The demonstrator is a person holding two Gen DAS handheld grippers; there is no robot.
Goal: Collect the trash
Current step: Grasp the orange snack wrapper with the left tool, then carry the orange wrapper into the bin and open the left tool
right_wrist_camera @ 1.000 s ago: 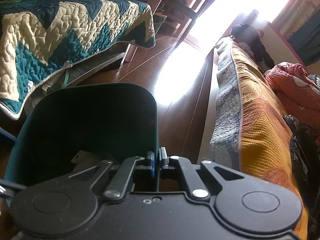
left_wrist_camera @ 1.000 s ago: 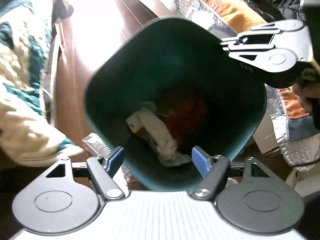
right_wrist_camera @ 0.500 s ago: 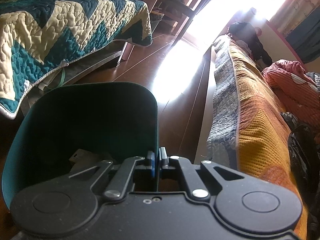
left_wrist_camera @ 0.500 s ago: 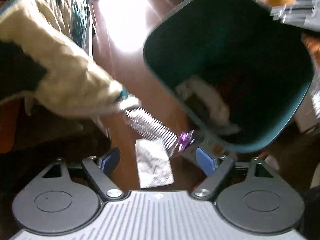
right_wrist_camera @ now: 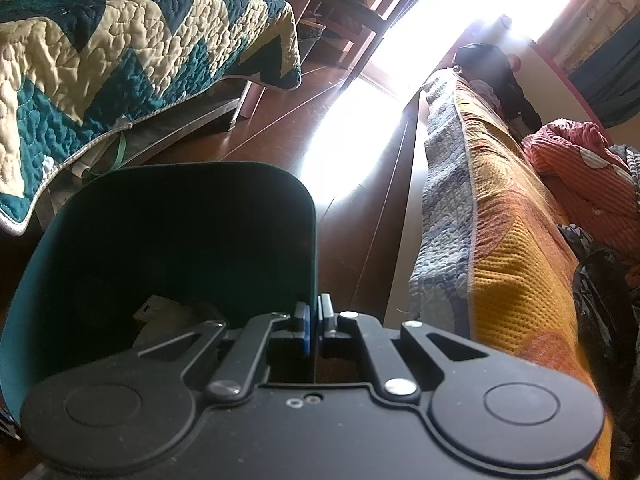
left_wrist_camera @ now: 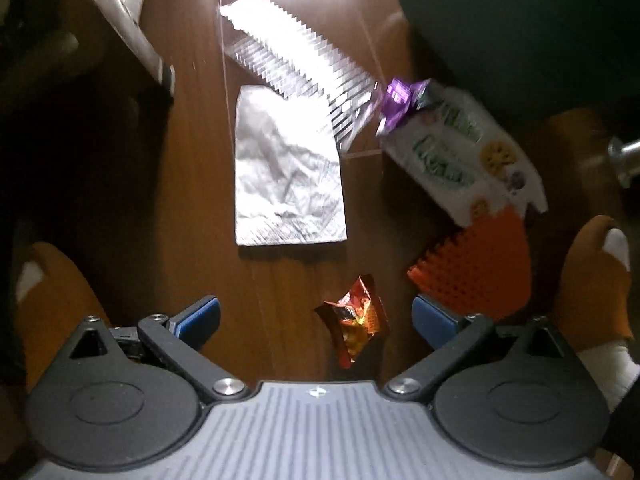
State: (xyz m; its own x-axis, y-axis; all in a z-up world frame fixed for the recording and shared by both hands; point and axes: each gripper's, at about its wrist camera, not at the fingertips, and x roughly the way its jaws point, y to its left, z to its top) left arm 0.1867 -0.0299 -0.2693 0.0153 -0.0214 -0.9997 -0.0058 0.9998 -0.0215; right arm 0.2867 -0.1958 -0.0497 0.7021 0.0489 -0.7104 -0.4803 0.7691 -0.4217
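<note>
Now, quick read:
left hand-held gripper (left_wrist_camera: 315, 318): points down at the floor (left_wrist_camera: 192, 184), jaws have just been opening to full width, nothing between the pads, nothing held.
right hand-held gripper (right_wrist_camera: 315, 322): pinched shut on the rim of the green bin (right_wrist_camera: 168, 240), which it holds up off the floor.
nearest trash: crumpled orange snack wrapper (left_wrist_camera: 354, 324), on the floor just inside the right blue pad.
handling: likely very light, thin, crinkly, slippery film; collapses when squeezed (not fragile). Pinch across the bunched middle, where the folds give bulk.
axis: long axis runs roughly toward and away from the camera, slightly tilted; torn end toward the camera.
other trash: flat silver foil sheet (left_wrist_camera: 286, 172) ahead; ridged silver tray (left_wrist_camera: 296, 66) beyond it, overlapping; purple wrapper (left_wrist_camera: 400, 100); printed white pack (left_wrist_camera: 464, 152); orange ridged piece (left_wrist_camera: 480, 272).
foil sheet: lies flat, hard to pinch; take an edge.
person: orange slippers (left_wrist_camera: 592, 276) either side.
</note>
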